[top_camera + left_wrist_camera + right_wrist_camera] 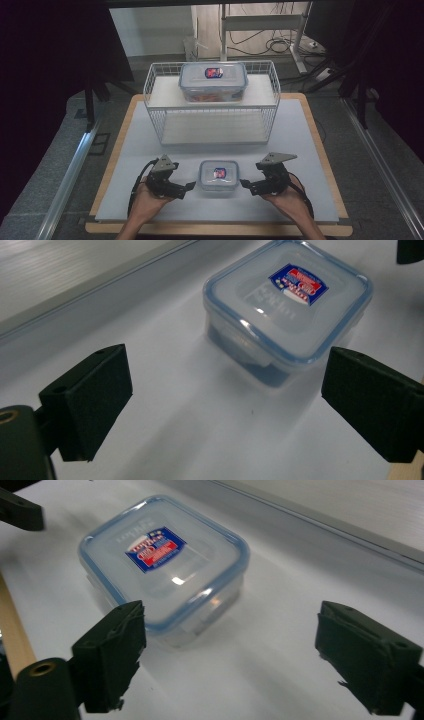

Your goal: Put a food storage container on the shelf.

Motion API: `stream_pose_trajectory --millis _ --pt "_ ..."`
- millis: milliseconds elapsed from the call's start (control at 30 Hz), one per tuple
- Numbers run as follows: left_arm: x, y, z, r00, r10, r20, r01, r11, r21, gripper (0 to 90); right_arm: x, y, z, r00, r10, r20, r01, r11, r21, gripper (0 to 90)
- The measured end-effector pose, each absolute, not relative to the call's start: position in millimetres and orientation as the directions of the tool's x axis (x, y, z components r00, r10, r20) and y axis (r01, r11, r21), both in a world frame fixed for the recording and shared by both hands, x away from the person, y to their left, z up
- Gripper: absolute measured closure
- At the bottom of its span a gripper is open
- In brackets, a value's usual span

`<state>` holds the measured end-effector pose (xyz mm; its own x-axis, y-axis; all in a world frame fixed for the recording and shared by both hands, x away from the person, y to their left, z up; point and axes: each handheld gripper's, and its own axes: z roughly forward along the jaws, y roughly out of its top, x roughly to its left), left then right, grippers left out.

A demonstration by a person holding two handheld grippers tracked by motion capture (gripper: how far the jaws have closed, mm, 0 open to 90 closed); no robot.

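A small clear box with a blue-rimmed lid and a red and blue label sits on the white mat near the front edge. My left gripper is just left of it, pointing at its side, jaws open and empty. My right gripper mirrors it on the right, also open with nothing between the jaws. In the left gripper view the small box lies ahead of the open left gripper, off toward the right jaw. In the right gripper view the small box lies ahead, near the left jaw of the right gripper.
A white wire basket shelf stands at the back of the mat. A larger clear box with the same label rests on its upper level. The wooden table edge frames the mat. Dark curtains and a metal rail flank the table.
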<state>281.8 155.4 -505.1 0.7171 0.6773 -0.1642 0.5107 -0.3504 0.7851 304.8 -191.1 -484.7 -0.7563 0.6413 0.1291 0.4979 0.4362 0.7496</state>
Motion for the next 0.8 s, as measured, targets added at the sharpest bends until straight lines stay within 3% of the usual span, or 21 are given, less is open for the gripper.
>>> stream_pose_trajectory --millis 400,633,800 --pt "309 121 -520 0.751 0.587 -0.302 0.576 -0.358 0.735 5.5 323 -165 -497 -0.777 0.596 0.203 0.542 0.468 0.698 12.0" --pt "309 109 -527 0.767 0.562 -0.309 0.582 -0.407 0.704 4.2 331 -159 -505 -0.765 0.567 0.305 0.593 0.437 0.676 11.3" --pt "309 114 -524 0.759 0.555 -0.341 0.596 -0.38 0.707 9.0 331 -156 -512 -0.76 0.539 0.363 0.624 0.448 0.64 10.7"
